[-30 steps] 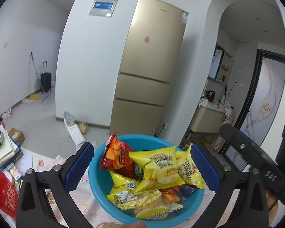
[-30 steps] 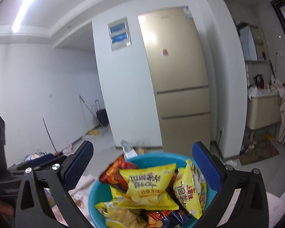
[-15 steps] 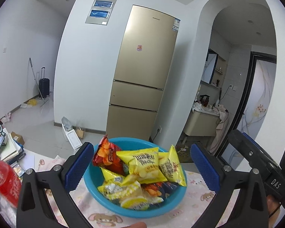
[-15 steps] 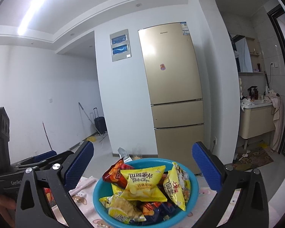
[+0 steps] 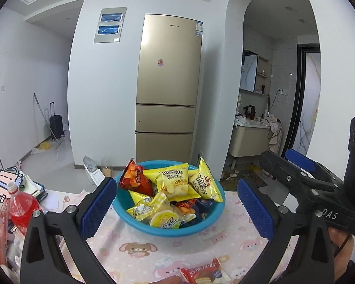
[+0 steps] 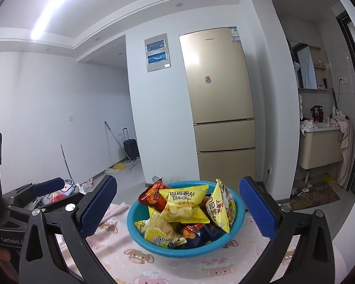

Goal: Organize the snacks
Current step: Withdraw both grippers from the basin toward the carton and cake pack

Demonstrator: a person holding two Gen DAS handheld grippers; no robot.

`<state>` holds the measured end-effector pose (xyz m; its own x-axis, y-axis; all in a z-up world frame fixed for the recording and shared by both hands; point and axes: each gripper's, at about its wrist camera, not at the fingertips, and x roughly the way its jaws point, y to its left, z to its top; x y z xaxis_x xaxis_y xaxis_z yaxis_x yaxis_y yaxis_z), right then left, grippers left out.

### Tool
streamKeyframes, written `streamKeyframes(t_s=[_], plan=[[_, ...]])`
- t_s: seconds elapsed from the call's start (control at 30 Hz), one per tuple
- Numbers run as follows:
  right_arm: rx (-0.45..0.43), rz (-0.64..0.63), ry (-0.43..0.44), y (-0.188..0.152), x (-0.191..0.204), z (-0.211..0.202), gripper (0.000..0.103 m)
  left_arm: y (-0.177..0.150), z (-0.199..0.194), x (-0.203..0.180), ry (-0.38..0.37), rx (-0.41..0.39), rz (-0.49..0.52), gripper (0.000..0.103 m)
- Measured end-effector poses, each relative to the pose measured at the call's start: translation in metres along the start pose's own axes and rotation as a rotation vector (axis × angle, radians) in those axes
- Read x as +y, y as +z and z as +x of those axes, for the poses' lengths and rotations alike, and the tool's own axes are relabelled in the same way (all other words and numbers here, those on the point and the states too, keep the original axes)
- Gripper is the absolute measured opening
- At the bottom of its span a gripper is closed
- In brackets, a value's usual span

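Both claws wide apart before blue bowl (image 5: 208,222) of snack packets (image 5: 175,182)

Both wrist views look level and forward across the table (image 5: 139,253) toward the fridge (image 5: 169,90) at 12 o'clock. They share the bowl (image 5: 201,227), close ahead between each one's own fingers. The left view sits left, seeing the right gripper (image 5: 295,165) at 3 o'clock; the right view sees the left gripper (image 6: 47,185) at 9 o'clock.
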<state>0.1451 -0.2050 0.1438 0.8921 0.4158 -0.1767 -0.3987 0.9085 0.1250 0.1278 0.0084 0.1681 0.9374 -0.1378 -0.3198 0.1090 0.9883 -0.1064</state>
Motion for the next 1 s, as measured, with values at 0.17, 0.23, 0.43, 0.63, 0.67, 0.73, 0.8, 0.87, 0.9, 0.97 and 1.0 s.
streamKeyframes(t_s=[0.17, 0.23, 0.43, 0.63, 0.67, 0.73, 0.8, 0.87, 0.9, 0.97, 1.0], plan=[[-0.016, -0.020, 0.001, -0.021, 0.005, -0.010, 0.103, -0.022, -0.001, 0.006, 0.003, 0.014, -0.010, 0.103], [-0.013, -0.042, 0.015, -0.032, 0.006, -0.010, 0.103, -0.035, 0.002, 0.009, 0.012, 0.033, -0.007, 0.103], [0.058, -0.051, 0.030, -0.063, -0.002, 0.001, 0.103, -0.069, 0.018, 0.015, 0.034, 0.089, 0.016, 0.103], [0.124, -0.041, 0.028, -0.091, -0.012, 0.010, 0.103, -0.102, 0.032, 0.013, 0.036, 0.141, 0.044, 0.103], [0.136, -0.043, 0.026, -0.096, -0.014, 0.011, 0.103, -0.105, 0.033, 0.013, 0.038, 0.146, 0.047, 0.103], [0.153, -0.047, 0.019, -0.104, -0.016, 0.013, 0.103, -0.113, 0.036, 0.013, 0.040, 0.161, 0.053, 0.103], [0.170, -0.054, 0.012, -0.110, -0.017, 0.014, 0.103, -0.119, 0.039, 0.013, 0.043, 0.178, 0.051, 0.103], [0.178, -0.043, 0.015, -0.116, -0.019, 0.013, 0.103, -0.124, 0.039, 0.012, 0.034, 0.192, 0.054, 0.103], [0.180, -0.031, 0.021, -0.118, -0.021, 0.013, 0.103, -0.126, 0.039, 0.012, 0.031, 0.195, 0.060, 0.103], [0.193, -0.003, 0.035, -0.121, -0.024, 0.014, 0.103, -0.133, 0.040, 0.011, 0.032, 0.206, 0.071, 0.103], [0.201, 0.001, 0.036, -0.125, -0.024, 0.015, 0.103, -0.136, 0.041, 0.011, 0.031, 0.213, 0.073, 0.103]])
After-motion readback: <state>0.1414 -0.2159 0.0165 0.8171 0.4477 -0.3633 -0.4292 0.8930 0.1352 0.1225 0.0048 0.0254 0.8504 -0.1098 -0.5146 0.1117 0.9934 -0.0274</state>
